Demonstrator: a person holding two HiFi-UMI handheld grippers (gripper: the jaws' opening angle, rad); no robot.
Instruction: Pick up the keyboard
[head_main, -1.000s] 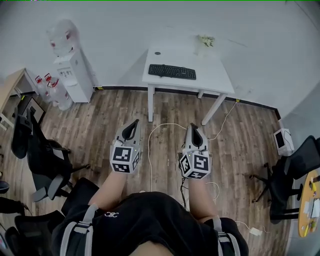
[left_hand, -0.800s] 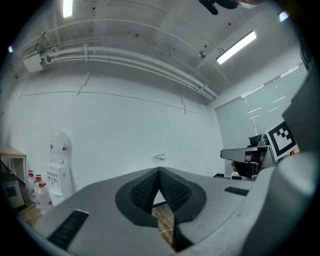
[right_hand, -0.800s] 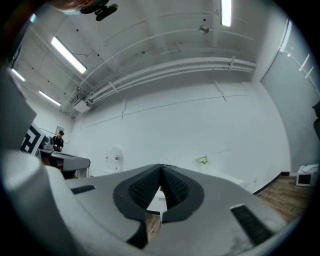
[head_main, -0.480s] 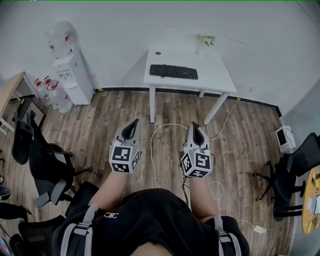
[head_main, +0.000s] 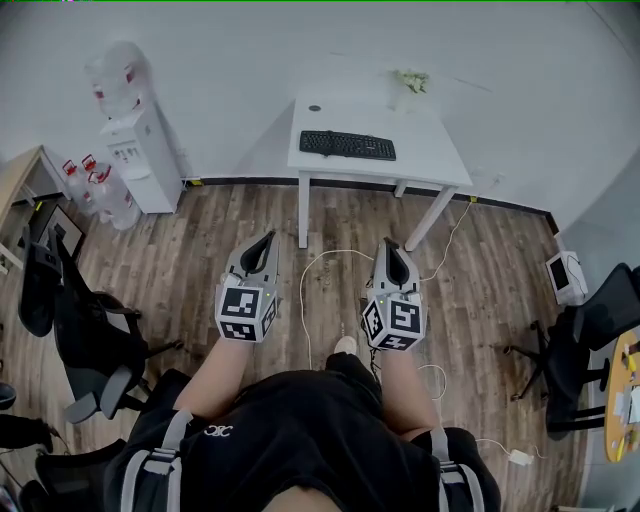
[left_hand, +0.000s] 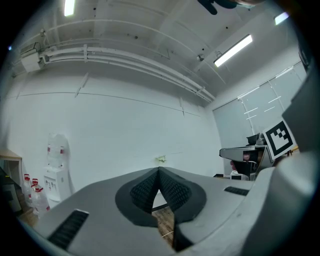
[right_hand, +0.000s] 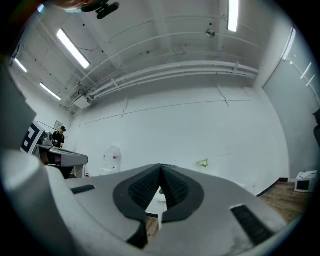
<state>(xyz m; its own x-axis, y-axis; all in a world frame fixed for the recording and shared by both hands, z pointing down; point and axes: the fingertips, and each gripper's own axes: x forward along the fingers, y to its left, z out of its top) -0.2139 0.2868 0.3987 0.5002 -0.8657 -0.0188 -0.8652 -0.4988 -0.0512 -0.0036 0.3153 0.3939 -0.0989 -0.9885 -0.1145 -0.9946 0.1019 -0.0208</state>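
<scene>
A black keyboard (head_main: 348, 145) lies on a white table (head_main: 430, 150) against the far wall in the head view. My left gripper (head_main: 267, 240) and my right gripper (head_main: 391, 246) are held level over the wooden floor, well short of the table. Both are shut with nothing between their jaws. In the left gripper view the closed tips (left_hand: 159, 171) meet below a small plant (left_hand: 160, 159) at the wall. The right gripper view shows its closed tips (right_hand: 161, 167) with the table's edge (right_hand: 160, 195) behind them.
A small plant (head_main: 411, 81) stands at the table's back right. A water dispenser (head_main: 143, 150) and spare bottles (head_main: 97, 179) stand at the left wall. Black office chairs (head_main: 85, 330) sit left, another chair (head_main: 590, 335) right. A white cable (head_main: 322, 262) runs across the floor under the table.
Both grippers have moved a little forward towards the table, and the person has stepped forward, with a foot now showing between the arms. The jaws stayed shut.
</scene>
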